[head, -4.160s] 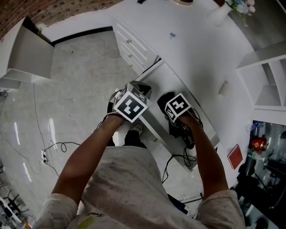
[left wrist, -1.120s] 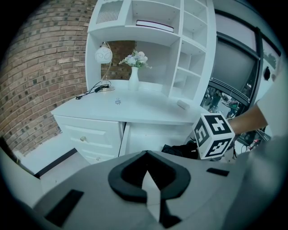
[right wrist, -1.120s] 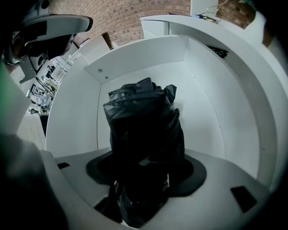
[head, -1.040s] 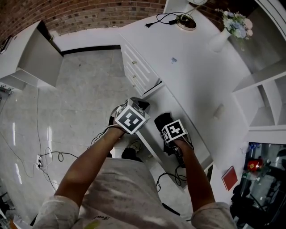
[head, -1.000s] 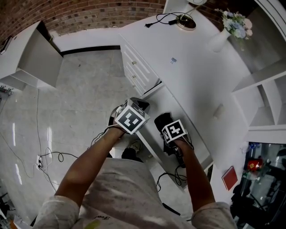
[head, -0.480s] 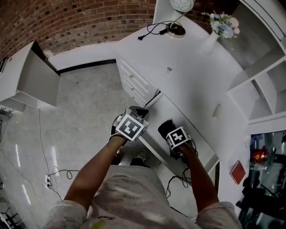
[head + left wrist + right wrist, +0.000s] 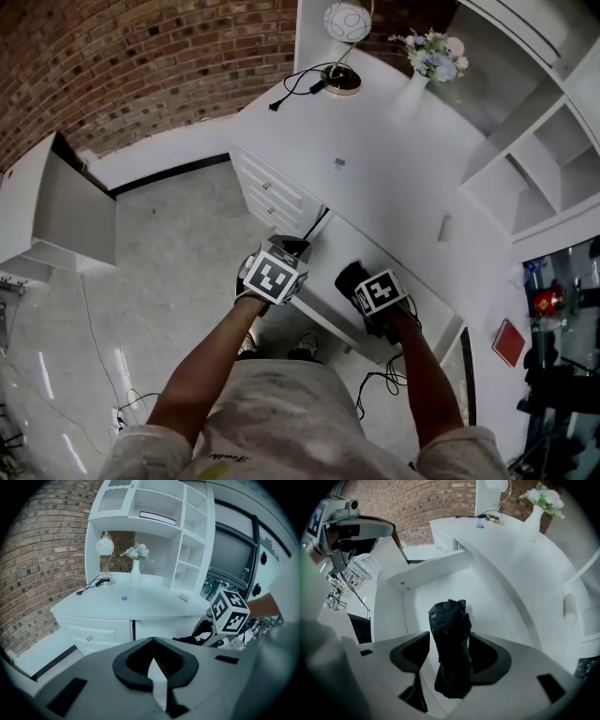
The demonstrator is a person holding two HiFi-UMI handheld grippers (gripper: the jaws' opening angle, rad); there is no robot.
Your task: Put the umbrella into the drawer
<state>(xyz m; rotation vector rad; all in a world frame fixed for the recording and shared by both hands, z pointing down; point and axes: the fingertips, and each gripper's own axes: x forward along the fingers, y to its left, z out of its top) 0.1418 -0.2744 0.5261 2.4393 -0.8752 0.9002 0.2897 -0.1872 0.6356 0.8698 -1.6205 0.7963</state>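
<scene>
- Comparing this moment with the seconds before, the main shift is in the head view. It has tipped up, so more of the white surface (image 7: 375,141), the lamp (image 7: 342,80) and the vase of flowers (image 7: 412,89) now show. Both tools sit at the same spot by the open drawer (image 7: 398,267).
- The right tool (image 7: 361,286) has not left the drawer. In the right gripper view its jaws stand apart on either side of the folded black umbrella (image 7: 449,625) and clamp it. The bundle points into the pale drawer floor ahead.
- The umbrella is therefore inside the drawer's outline but still carried. I cannot tell whether its far end touches the drawer bottom.
- The left tool (image 7: 286,255) stays just outside the drawer's front corner. In the left gripper view its jaws are drawn together with only a pale sliver between them, and nothing is held.
- For the task, this reads as little progress over these seconds. The umbrella has reached the drawer, but the release has not happened.
- What is left, by my judgement, is to lower the umbrella flat, part the right jaws and lift clear.
- The left tool looks well placed to push the drawer front afterwards, if closing is wanted.
</scene>
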